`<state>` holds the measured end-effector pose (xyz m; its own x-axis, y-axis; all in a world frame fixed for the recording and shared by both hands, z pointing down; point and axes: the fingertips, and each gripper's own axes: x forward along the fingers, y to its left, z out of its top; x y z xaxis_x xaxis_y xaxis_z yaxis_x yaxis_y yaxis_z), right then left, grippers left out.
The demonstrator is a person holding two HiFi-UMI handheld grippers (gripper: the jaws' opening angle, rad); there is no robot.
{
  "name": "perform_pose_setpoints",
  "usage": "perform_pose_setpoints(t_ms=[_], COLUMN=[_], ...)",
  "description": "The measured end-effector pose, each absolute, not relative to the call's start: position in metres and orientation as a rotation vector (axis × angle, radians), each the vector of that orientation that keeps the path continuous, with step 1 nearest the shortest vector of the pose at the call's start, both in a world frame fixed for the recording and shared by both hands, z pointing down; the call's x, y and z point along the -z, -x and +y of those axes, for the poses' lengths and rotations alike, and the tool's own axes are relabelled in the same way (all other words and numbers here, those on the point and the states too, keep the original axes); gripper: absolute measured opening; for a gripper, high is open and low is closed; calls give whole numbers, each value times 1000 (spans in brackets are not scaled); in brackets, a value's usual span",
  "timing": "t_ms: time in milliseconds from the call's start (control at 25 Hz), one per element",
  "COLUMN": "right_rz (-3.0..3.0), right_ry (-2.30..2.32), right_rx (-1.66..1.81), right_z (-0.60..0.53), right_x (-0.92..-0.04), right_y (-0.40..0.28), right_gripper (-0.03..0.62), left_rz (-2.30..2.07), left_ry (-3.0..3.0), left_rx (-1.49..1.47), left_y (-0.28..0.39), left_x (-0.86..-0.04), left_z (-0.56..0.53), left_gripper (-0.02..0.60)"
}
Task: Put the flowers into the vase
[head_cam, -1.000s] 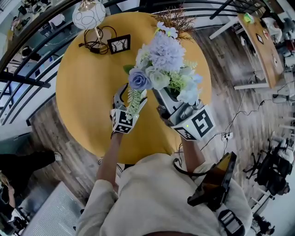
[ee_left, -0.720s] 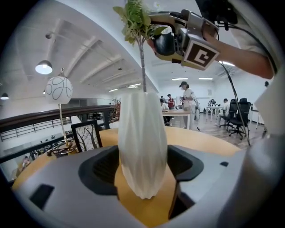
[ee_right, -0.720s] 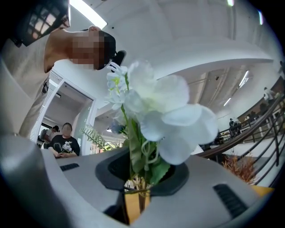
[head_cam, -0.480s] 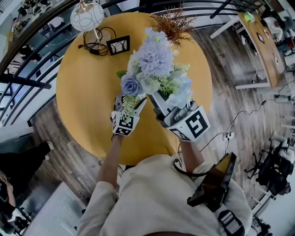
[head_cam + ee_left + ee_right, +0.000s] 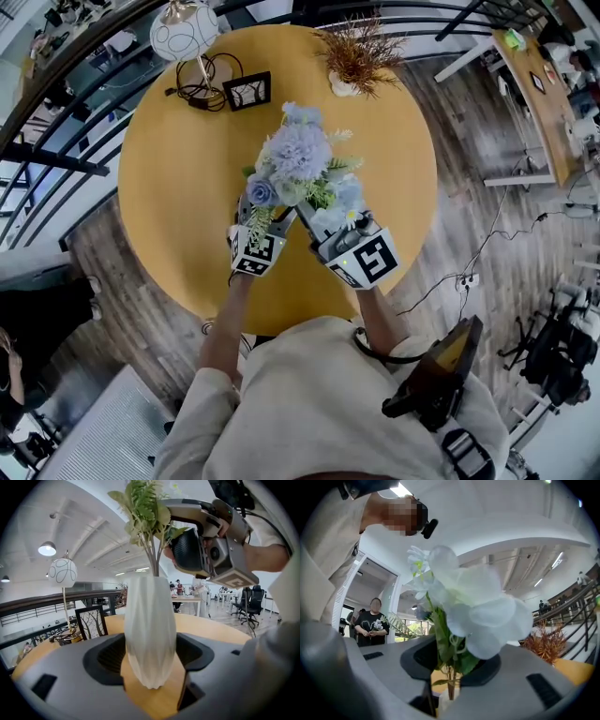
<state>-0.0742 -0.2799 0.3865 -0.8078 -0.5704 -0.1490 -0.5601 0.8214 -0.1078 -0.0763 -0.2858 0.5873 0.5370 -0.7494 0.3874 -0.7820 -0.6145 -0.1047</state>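
Observation:
A tall white ribbed vase (image 5: 150, 630) stands on the round yellow table (image 5: 178, 187), and my left gripper (image 5: 150, 654) is shut on it, a pad against each side. From above, a bouquet of pale blue, lilac and white flowers (image 5: 300, 157) hides the vase. My right gripper (image 5: 450, 670) is shut on the bouquet's green stems (image 5: 451, 679). In the left gripper view these stems (image 5: 152, 559) run down into the vase's mouth, with the right gripper just right of them. Both grippers sit side by side at the table's near edge.
At the table's far side stand a white globe lamp (image 5: 183, 33) with a coiled cable, a small black picture frame (image 5: 247, 90) and a dried brown plant (image 5: 361, 52). A railing runs behind the table. A person in black (image 5: 372, 620) stands far off.
My right gripper has come down with the bouquet, so the flowers sit lower and closer over the vase. The left gripper has stayed in place.

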Motion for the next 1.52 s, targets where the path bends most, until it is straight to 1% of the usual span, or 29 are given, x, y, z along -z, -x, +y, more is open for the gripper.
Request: perform_pose_setpoints(t_ms=[360, 560, 720, 760, 840, 880, 960, 1320, 1520], right_rz=[2856, 2834, 2846, 2850, 2872, 2888, 2900, 2890, 2978], right_ry=[943, 951, 935, 937, 953, 960, 972, 1002, 965], right_rx=[100, 120, 138, 144, 128, 119, 131, 286, 242], right_z=[-285, -285, -282, -282, -284, -284, -284, -277, -272], right_x=[-427, -431, -431, -430, -430, -433, -438, -458, -455], right_y=[80, 76, 75, 74, 75, 75, 71, 42, 45], right_gripper=[95, 124, 194, 238, 300, 342, 374, 396, 397], left_rz=[-1347, -1340, -1322, -1310, -1308, -1321, -1338, -1362, -1363], left_ry=[-2667, -2666, -2671, -2675, -2679, -2677, -2669, -2665, -2664], left_rx=[-614, -614, -590, -574, -567, -577, -596, -612, -609], left_y=[77, 77, 75, 73, 72, 74, 76, 80, 79], left_x=[-594, -589, -588, -587, -587, -586, -586, -590, -591], left_z=[-285, -285, -284, -284, -285, -286, -286, -287, -288], left_gripper=[344, 342, 342, 342, 342, 342, 343, 344, 344])
